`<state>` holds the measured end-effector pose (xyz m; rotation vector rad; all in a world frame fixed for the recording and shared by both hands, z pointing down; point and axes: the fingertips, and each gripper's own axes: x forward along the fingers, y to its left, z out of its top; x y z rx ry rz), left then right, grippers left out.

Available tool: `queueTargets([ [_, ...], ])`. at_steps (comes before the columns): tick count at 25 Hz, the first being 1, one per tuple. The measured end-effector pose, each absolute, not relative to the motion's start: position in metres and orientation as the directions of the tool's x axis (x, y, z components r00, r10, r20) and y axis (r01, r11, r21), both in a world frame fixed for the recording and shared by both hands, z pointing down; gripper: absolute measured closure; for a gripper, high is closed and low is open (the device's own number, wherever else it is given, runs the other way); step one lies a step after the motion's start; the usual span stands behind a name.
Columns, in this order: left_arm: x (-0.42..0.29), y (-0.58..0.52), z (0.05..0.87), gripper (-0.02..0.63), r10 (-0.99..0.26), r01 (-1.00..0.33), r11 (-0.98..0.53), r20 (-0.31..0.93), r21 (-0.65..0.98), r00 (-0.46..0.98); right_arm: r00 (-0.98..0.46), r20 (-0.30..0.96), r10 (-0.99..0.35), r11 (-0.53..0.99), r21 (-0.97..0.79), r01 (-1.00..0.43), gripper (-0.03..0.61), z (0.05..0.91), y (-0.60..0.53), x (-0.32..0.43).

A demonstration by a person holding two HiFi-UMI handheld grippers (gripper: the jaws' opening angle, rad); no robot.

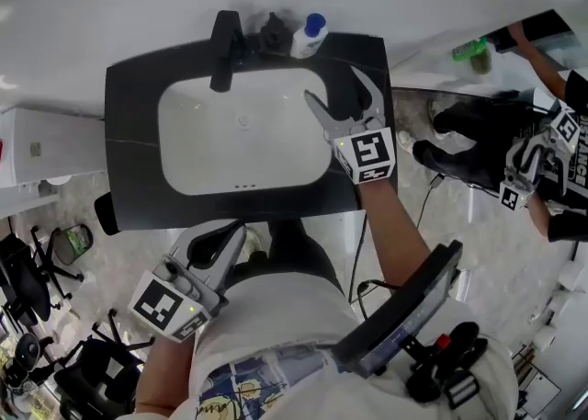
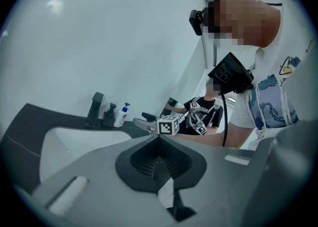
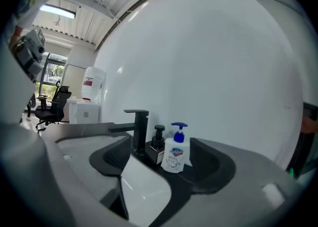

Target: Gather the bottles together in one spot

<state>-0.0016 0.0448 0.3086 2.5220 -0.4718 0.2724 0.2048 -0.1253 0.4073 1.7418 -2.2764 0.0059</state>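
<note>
A white soap bottle with a blue pump (image 1: 309,38) (image 3: 176,151) stands on the black counter (image 1: 129,133) behind the white basin. A black pump bottle (image 1: 273,34) (image 3: 157,145) is just left of it, beside the black faucet (image 1: 224,51). My right gripper (image 1: 331,85) (image 3: 164,166) hovers open over the basin's right side, short of both bottles, which show between its pads. My left gripper (image 1: 230,234) (image 2: 160,154) hangs low in front of the counter's near edge, jaws closed on nothing. The left gripper view shows both bottles (image 2: 120,115) far off.
A green bottle (image 1: 473,52) sits on a white ledge at the far right. Another person (image 1: 542,161) with grippers stands there. A white cabinet (image 1: 46,147) flanks the counter's left, with office chairs (image 1: 37,280) on the floor below it.
</note>
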Motion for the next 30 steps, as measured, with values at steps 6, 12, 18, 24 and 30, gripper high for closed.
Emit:
queueTargets([
  [6,-0.019,0.065,0.301,0.612,-0.251,-0.346,-0.816,0.256,0.463,0.934,-0.226,0.282,-0.932,0.285,0.19,-0.939,0.428,0.398,-0.064,0.171],
  [12,-0.038,0.09,0.296,0.612,-0.226,-0.31,-0.846,0.234,0.434,0.946,-0.23,0.323,-0.918,0.3,0.188,-0.935,0.577,0.386,-0.003,0.141],
  [18,-0.058,0.111,0.292,0.612,-0.215,-0.298,-0.861,0.236,0.412,0.948,-0.241,0.341,-0.909,0.306,0.153,-0.939,0.577,0.369,0.045,0.109],
  [24,-0.072,0.134,0.29,0.612,-0.205,-0.288,-0.87,0.238,0.399,0.949,-0.242,0.324,-0.915,0.304,0.157,-0.94,0.577,0.345,0.081,0.086],
  [30,-0.084,0.152,0.291,0.612,-0.202,-0.286,-0.875,0.243,0.39,0.949,-0.251,0.313,-0.916,0.311,0.157,-0.937,0.577,0.33,0.109,0.067],
])
